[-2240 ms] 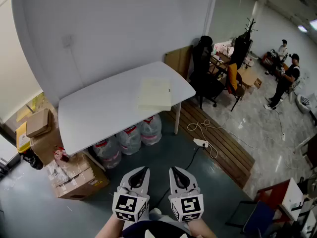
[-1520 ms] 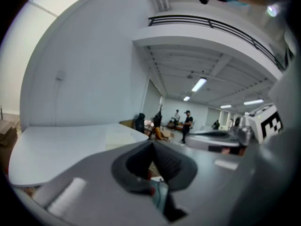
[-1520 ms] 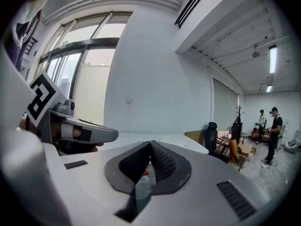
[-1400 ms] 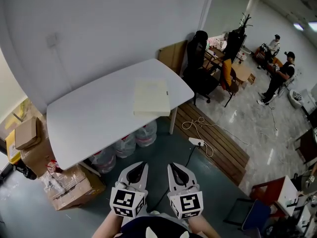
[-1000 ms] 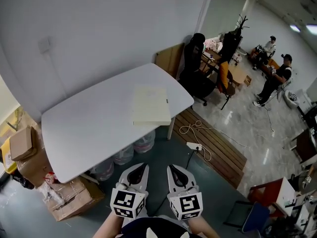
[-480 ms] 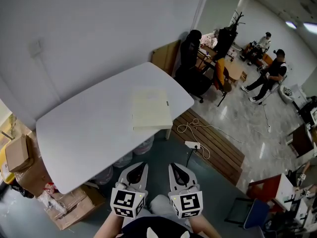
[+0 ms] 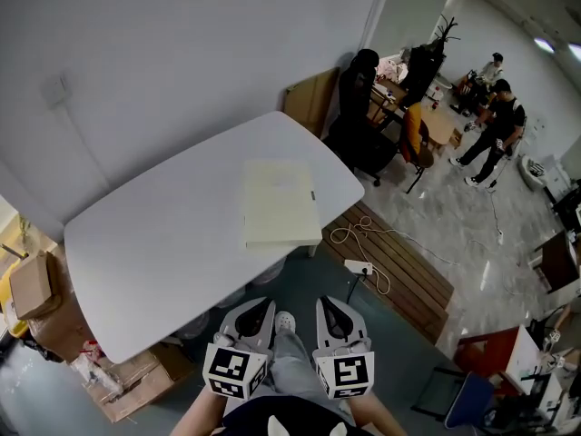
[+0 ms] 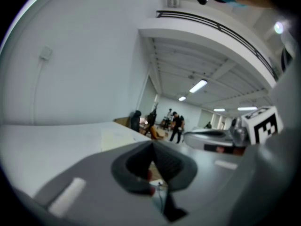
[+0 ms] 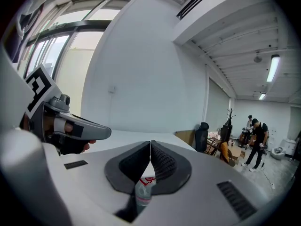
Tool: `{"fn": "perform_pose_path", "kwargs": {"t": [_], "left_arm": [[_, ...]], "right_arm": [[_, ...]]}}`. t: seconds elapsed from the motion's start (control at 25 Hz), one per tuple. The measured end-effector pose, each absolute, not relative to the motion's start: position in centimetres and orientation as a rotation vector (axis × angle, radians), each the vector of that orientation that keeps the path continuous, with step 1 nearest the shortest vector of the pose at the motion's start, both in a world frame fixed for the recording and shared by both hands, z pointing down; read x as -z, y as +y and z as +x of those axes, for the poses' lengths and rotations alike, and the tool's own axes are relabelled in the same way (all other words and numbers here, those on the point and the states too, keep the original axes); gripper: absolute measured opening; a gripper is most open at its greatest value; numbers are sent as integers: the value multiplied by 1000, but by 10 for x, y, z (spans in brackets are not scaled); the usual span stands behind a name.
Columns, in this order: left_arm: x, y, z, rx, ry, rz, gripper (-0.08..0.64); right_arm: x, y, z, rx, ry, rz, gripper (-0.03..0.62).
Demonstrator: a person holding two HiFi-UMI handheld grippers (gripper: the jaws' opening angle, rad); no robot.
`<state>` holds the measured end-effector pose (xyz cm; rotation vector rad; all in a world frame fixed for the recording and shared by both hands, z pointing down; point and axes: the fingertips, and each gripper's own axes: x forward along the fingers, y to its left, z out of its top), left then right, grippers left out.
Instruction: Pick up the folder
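Folder [image 7: 280,203] untouched by the table's [image 7: 154,243] right edge — left gripper [image 7: 247,320] and right gripper [image 7: 339,322] clenched empty, well apart from it.

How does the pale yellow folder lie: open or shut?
Shut and flat: the pale yellow folder shows one single closed cover, resting on the white table.

Cardboard box [image 7: 127,391] partly under table [image 7: 154,243]
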<state>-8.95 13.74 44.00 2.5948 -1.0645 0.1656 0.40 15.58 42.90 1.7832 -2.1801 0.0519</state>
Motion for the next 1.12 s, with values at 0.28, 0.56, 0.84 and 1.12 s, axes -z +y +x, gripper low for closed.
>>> {"fn": "perform_pose_path", "kwargs": {"t": [0.28,0.56,0.84,1.12], "left_arm": [[-437,86,-63,-171,-1090,2604,3],[-437,51,-35,-208,-1096,2601,3],[-444,21,-2,-209,-1049,2598,3],[-452,-8,10,-254,-1104,2565,5]], "right_arm": [[-425,104,22,-50,-2238,1747,11],[-424,69,49,-71,-2265,1731,11],[-436,35,75,-122,-2279,1727,11],[-445,7,92,-180,-2308,1688,11]]}}
